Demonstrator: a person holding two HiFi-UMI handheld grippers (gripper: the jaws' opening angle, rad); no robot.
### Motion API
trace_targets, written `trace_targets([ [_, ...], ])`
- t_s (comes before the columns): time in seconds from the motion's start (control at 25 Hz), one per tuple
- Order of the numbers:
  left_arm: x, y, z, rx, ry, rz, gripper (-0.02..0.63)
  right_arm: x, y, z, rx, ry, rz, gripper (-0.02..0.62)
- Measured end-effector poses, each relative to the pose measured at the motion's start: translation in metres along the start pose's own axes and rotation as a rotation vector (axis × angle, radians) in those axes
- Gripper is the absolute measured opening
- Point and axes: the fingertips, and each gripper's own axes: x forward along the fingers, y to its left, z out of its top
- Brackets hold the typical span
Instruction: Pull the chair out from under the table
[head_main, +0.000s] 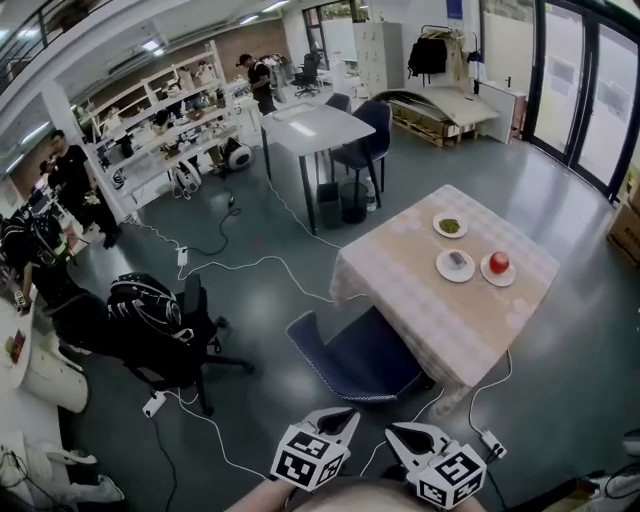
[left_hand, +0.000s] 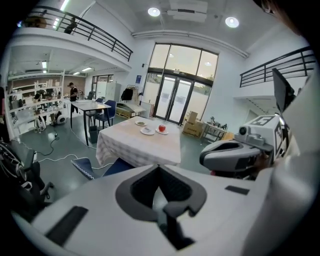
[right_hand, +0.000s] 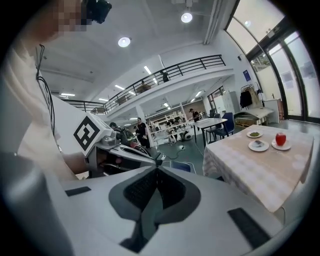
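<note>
Both tongs are shut with nothing in them: our left gripper (head_main: 338, 418) and right gripper (head_main: 405, 436) sit side by side at 6 o'clock in the head view. The blue chair (head_main: 352, 362) is dead ahead, 12 o'clock from them, with its seat partly tucked under the cloth-covered table (head_main: 420, 290) off at 2 o'clock. The backrest edge runs roughly 10 to 4 o'clock, and our left gripper looks nearer to it. We'd guess the jaws have to open first, then we pull toward 8 o'clock.
</note>
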Motion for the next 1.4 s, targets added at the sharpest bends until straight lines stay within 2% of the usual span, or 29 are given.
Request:
trace_targets([
  [0.6, 0.031, -0.052, 0.003, -0.045, 0.029, 0.074, 0.005, -0.046, -0.033, -0.013, -0.003, 0.036, 0.116, 0.009],
  [0.72, 0.046, -0.065, -0.004, -0.034, 0.048, 0.077, 0.005, -0.052, -0.044, -0.023, -0.001, 0.039, 0.133, 0.009],
  [0.84, 0.058, -0.067, -0.001, -0.011, 0.053, 0.089, 0.005, -0.051, -0.054, -0.021, -0.007, 0.0, 0.145, 0.009],
  [1.08, 0.066, -0.075, 0.01, 0.026, 0.081, 0.039, 0.005, -0.066, -0.067, -0.021, 0.055, 0.001, 0.062, 0.009],
  [1.4, 0.071, -0.041, 0.019, 0.015, 0.059, -0.012, 0.005, -0.052, -0.073, -0.02, 0.041, 0.047, -0.03, 0.009],
])
